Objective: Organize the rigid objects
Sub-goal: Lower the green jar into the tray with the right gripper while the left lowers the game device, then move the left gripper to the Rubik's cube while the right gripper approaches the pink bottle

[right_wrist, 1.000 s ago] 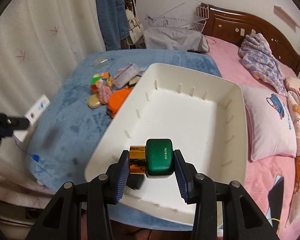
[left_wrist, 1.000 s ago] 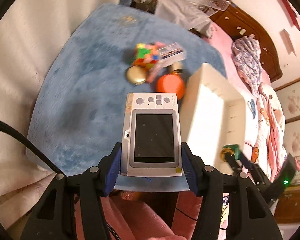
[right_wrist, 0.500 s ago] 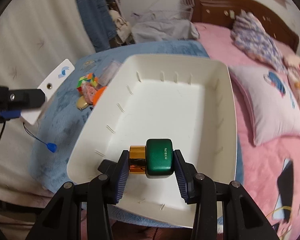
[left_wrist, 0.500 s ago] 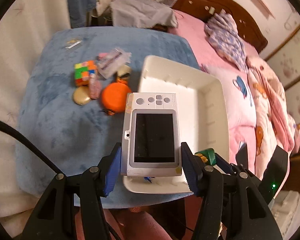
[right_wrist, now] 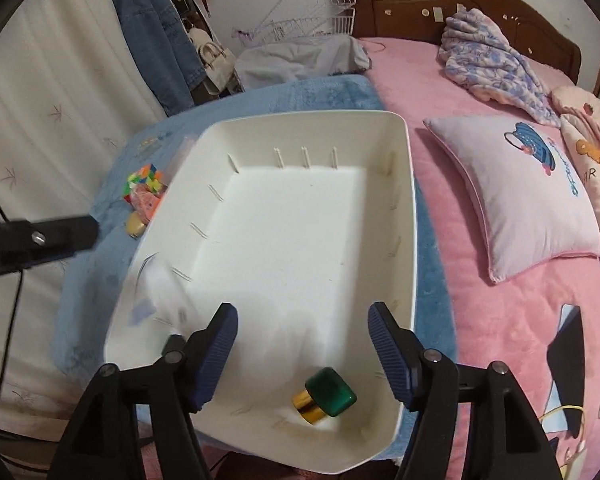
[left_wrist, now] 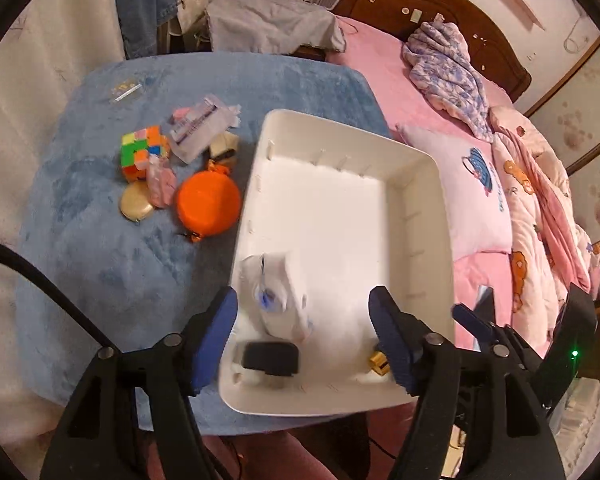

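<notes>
Bedroom with a pink bed, a blue plush blanket spread over its near corner, and a white tray resting on that blanket. Just released on both sides: left gripper with jaws wide and nothing between them, where half a second ago a silver camera was clamped; right gripper likewise wide, no longer holding the green-capped bottle. Bottle now lying on its side in the tray's near right corner, gold collar toward the near left. Camera a pale motion-blurred smear over the tray's near left part, apparently mid-drop, just above a small black item. Two pieces judged sorted. Remaining outside on the blanket, left of the tray: Rubik's cube, orange round case, gold compact, clear packet.
</notes>
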A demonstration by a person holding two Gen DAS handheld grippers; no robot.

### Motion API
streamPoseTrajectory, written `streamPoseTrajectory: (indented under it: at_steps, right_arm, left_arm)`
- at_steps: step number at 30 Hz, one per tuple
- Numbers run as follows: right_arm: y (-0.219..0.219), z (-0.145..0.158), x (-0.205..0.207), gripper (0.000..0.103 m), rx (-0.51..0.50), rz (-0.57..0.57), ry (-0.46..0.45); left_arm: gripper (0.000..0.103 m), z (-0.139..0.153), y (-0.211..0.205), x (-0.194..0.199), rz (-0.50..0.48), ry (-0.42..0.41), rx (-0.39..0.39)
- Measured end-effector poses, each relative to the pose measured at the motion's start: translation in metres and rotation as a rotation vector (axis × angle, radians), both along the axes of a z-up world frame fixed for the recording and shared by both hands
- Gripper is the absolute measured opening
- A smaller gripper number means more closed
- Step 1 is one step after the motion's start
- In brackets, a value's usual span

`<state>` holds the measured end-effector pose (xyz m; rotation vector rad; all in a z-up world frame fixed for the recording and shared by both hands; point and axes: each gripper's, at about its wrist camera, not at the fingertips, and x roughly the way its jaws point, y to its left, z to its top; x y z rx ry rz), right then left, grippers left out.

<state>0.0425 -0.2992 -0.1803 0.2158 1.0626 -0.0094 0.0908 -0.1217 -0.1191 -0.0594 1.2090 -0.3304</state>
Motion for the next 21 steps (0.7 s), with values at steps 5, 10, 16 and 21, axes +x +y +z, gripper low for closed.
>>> streamPoseTrajectory:
  at_steps: [5, 10, 16, 21]
  right_arm:
    - [0.000, -0.008, 0.007, 0.075, 0.035, 0.001, 0.036]
    - [0.010, -0.009, 0.020, 0.078, 0.073, 0.008, 0.055]
    - [0.023, 0.000, 0.048, 0.081, 0.114, -0.004, 0.082]
    - [0.042, 0.017, 0.080, 0.081, 0.132, -0.009, 0.077]
  left_arm:
    - [0.074, 0.001, 0.020, 0.012, 0.042, -0.040, 0.068]
    - [0.075, 0.002, 0.050, 0.029, 0.090, -0.061, 0.117]
    - [0.075, 0.004, 0.088, 0.060, 0.135, -0.072, 0.180]
    - [0.075, 0.004, 0.116, 0.089, 0.136, -0.071, 0.197]
